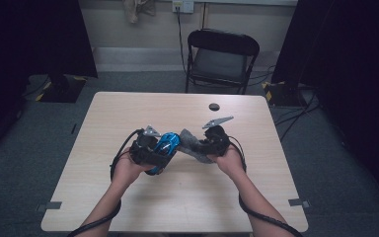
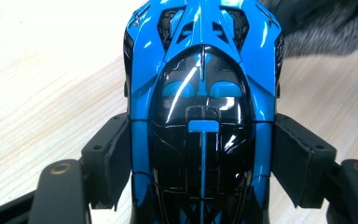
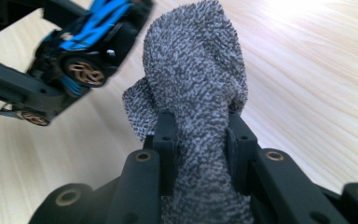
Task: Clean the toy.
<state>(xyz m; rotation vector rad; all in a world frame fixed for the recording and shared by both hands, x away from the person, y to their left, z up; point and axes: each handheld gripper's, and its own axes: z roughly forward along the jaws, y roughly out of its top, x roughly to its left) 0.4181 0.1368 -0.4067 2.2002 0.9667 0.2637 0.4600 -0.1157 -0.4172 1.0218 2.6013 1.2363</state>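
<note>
A glossy blue and black toy car (image 2: 200, 116) is clamped by its sides between the jaws of my left gripper (image 2: 200, 158); in the high view the car (image 1: 165, 146) is held just above the table's middle. My right gripper (image 3: 200, 140) is shut on a grey speckled cloth (image 3: 196, 79), which bunches up past the jaws. In the high view the cloth (image 1: 191, 142) sits between my left gripper (image 1: 150, 152) and my right gripper (image 1: 208, 145), its end right beside the car's nose. The car (image 3: 81, 51) appears at the upper left of the right gripper view with bronze wheels.
The light wooden table (image 1: 187, 207) has a small dark round disc (image 1: 214, 106) near its far edge. A black folding chair (image 1: 220, 59) stands behind the table. Cables trail on the grey carpet at the right.
</note>
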